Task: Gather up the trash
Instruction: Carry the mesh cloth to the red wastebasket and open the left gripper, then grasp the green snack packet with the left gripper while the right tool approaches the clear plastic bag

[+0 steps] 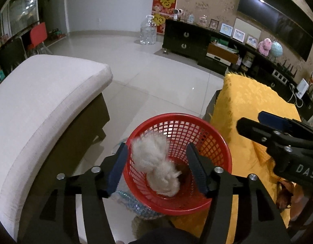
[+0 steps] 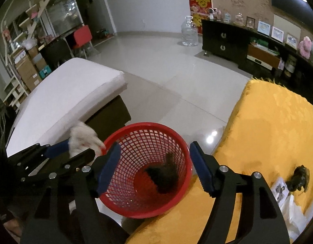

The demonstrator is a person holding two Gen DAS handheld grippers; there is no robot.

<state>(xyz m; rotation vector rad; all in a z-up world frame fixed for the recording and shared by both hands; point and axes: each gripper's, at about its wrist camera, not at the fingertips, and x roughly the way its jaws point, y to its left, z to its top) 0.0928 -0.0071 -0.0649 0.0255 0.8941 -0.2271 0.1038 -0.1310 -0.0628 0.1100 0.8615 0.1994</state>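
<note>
— So which step are we on?

— The drop. Both grippers hang over the red basket [image 1: 177, 162], which sits on the floor against the near corner of the yellow cloth [image 1: 254, 105]. The left gripper [image 1: 157, 167] has its jaws apart, and a pale wad [image 1: 154, 166] lies between them, blurred, not pressed by either pad. I judge it is falling into the basket, though in the right wrist view the same wad [image 2: 83, 138] shows just outside the basket's left rim, by the left gripper's tip, so I cannot tell whether it is fully inside.

— And the right one?

— The right gripper [image 2: 154, 167] is spread wide with nothing between its pads. Below it a dark clump [image 2: 163, 174] sits at the basket's bottom, which I take to be its load, already delivered.

— Anything left to collect?

— Yes. Near the right edge of the yellow cloth there is a dark scrap [image 2: 300, 178], with a printed paper [image 2: 280, 189] just beside it and something white below that, too close to the frame's edge to name.

— So the next move?

— Probably the right gripper swings to that edge, keeps its jaws apart, comes down on the dark scrap and closes. The cloth is soft, so the pads could catch a fold; a shallow pinch seems wise. The left should first confirm the wad cleared the rim.
</note>
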